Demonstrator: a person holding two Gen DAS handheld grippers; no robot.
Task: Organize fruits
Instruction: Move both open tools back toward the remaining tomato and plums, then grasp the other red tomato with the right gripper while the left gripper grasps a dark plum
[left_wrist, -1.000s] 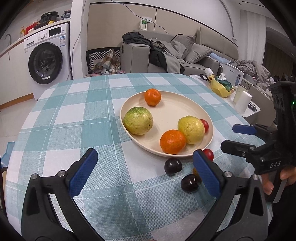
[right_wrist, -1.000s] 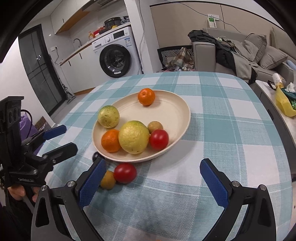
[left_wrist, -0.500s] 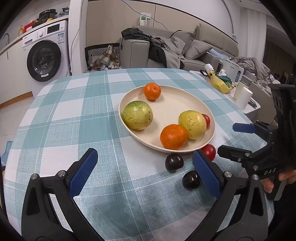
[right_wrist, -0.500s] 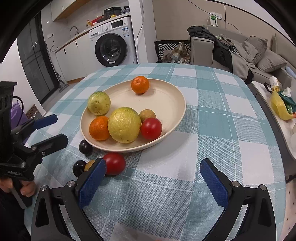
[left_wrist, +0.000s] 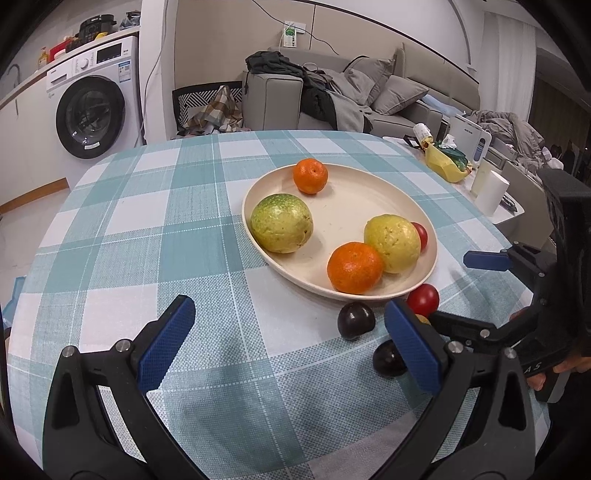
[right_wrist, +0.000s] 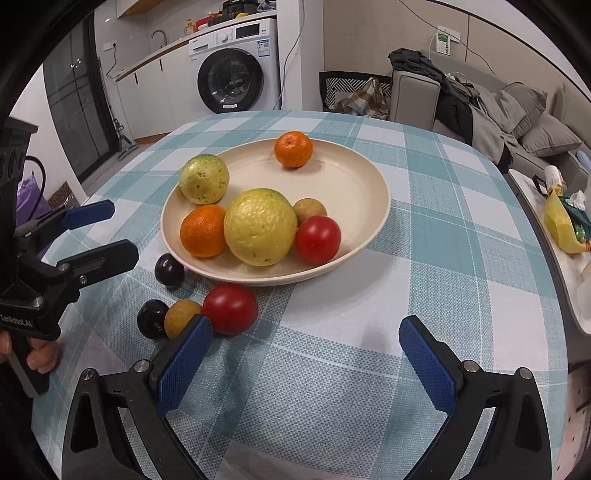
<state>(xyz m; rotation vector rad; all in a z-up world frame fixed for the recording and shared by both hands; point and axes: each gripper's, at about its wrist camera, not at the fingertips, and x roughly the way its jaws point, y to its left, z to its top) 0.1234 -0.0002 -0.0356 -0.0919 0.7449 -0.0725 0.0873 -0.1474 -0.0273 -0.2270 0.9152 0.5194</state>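
Note:
A cream oval plate (left_wrist: 343, 206) (right_wrist: 347, 184) on the checked tablecloth holds two oranges, two yellow-green fruits, a red tomato (right_wrist: 317, 239) and a small brown fruit. In front of the plate lie a second red tomato (right_wrist: 229, 308) (left_wrist: 423, 299), a small yellow-brown fruit (right_wrist: 182, 316) and two dark plums (right_wrist: 169, 270) (right_wrist: 151, 318). My left gripper (left_wrist: 290, 310) (right_wrist: 107, 234) is open, left of the loose fruits. My right gripper (right_wrist: 306, 325) (left_wrist: 458, 291) is open and empty, its left finger just in front of the loose tomato.
The round table's edge curves away on all sides. A side table (right_wrist: 554, 229) with a yellow bag stands to the right. A sofa (left_wrist: 369, 96) and a washing machine (left_wrist: 92, 110) stand behind the table.
Both grippers have drifted closer to the plate and the loose fruits, which look larger now. Both stay open. No fruit has moved.

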